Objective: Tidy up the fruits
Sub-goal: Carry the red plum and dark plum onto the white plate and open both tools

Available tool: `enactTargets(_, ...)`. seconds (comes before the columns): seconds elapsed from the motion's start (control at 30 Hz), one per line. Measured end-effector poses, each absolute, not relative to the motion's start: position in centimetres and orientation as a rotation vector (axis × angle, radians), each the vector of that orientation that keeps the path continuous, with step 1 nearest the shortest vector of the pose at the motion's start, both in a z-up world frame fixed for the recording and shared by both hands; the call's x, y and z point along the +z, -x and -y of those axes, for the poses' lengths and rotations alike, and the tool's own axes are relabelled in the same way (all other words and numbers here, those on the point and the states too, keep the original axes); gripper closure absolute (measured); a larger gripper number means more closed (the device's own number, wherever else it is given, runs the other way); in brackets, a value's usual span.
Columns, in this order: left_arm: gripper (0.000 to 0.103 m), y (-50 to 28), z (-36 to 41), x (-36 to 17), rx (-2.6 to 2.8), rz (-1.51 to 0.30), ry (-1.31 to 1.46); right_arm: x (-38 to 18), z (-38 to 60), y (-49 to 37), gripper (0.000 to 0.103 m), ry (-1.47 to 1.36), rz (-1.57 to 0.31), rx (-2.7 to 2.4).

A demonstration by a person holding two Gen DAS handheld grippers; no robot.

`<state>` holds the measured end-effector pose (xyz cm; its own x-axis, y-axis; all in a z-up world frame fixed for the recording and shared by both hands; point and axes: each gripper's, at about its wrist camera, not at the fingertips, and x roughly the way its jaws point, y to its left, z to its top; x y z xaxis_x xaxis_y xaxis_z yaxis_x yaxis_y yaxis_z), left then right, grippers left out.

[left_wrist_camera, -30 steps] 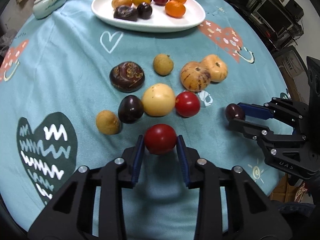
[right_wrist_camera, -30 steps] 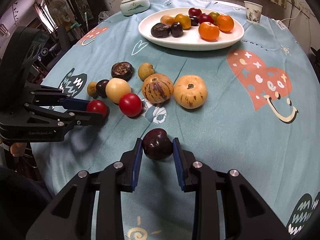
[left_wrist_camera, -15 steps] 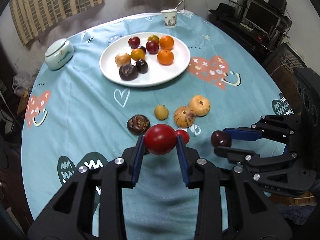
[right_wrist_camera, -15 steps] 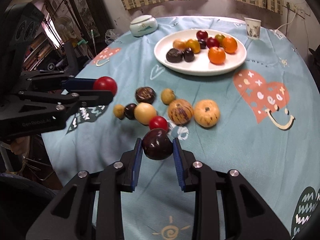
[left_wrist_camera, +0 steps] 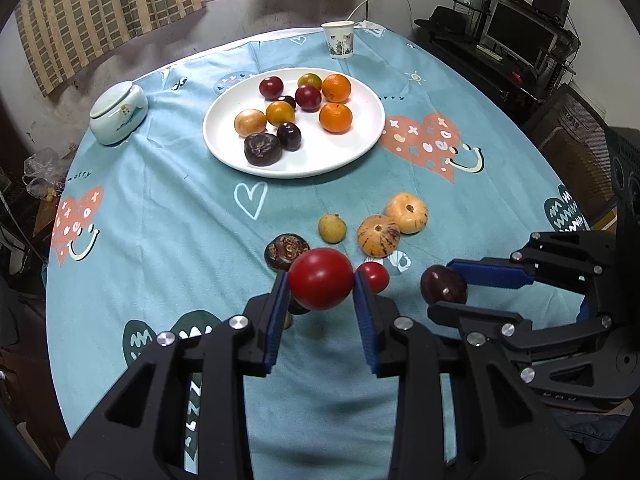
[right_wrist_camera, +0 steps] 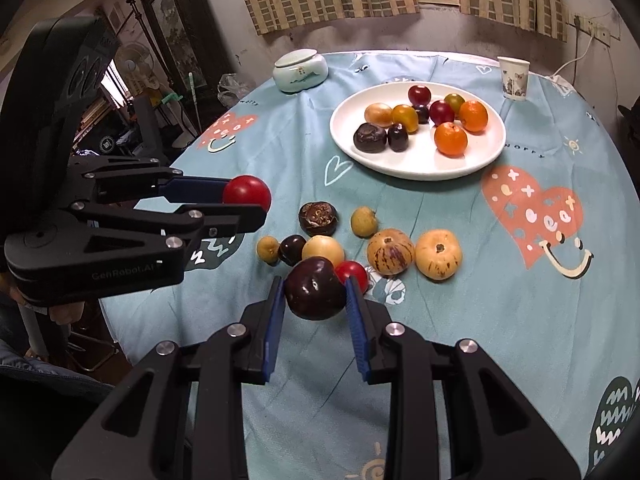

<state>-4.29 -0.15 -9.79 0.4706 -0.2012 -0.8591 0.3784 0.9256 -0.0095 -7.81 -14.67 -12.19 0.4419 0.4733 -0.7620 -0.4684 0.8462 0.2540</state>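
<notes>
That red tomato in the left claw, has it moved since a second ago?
Yes. The red tomato has gone up: in the right wrist view it sat beside the loose fruit low on the tablecloth, and now it hangs clear above them.

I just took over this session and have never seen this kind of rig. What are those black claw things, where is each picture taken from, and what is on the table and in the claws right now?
The black claws are two hand-held grippers; a person carries one in each hand, and there is no robot arm. Each picture comes from a fisheye camera mounted on one gripper, looking forward along its fingers.

In the left wrist view, the left gripper is shut on a red tomato. In the right wrist view, the right gripper is shut on a dark purple fruit. Each gripper also shows at the side of the other's picture.

Below them is a round table with a teal cloth. A white plate holds oranges and dark and yellow fruits. More loose fruits lie on the cloth in front of the plate. A paper cup and a lidded ceramic jar stand at the far edge.
</notes>
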Motion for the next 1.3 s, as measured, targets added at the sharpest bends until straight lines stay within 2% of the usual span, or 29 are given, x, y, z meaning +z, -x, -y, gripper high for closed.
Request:
enactTargets(0.77,0.070,0.7,-0.9,-12.5,-0.366,-1.092,-0.145,-14.9,14.6,5.2,0.072,-0.020,-1.048,0.581)
enactTargets(1.03,0.070,2.5,-5.2,-13.9,-0.314,-1.127,-0.095,-16.2,16.6,6.1,0.072,-0.034,-1.097,0.524)
enactTargets(1.3,0.070,3.8,-3.9,-14.9,-0.368,-1.166,-0.087,-17.2,15.4,7.6,0.072,-0.016,-1.134,0.566)
